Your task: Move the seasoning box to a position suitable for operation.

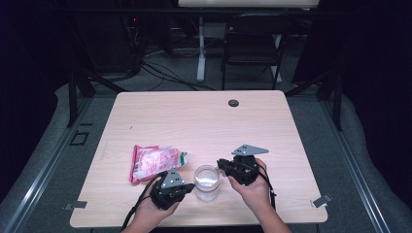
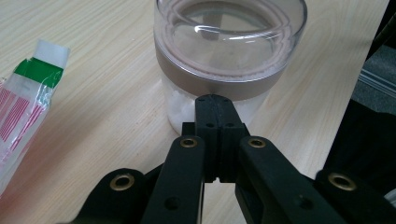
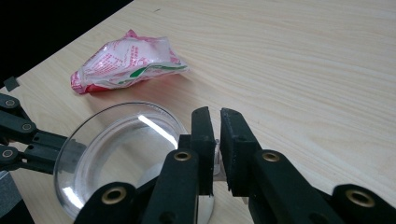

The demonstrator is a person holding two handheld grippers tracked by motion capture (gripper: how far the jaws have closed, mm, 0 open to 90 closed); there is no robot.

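Jar (image 1: 206, 183) stands upright near the desk's (image 1: 204, 121) front edge, between your claws. Left claw (image 2: 215, 103), pressed together, touches its side below the lid; right claw (image 3: 214, 122) pinches the lid's (image 3: 116, 154) rim from above.

Right gripper (image 3: 215, 122): black jaws nearly closed, pinching the rim of the clear round glass jar lid (image 3: 119, 154). Left gripper (image 3: 21, 140) at the lid's far side. Crumpled pink-and-white plastic packet (image 3: 126, 60) lies beyond on the light wooden table (image 3: 303, 60).
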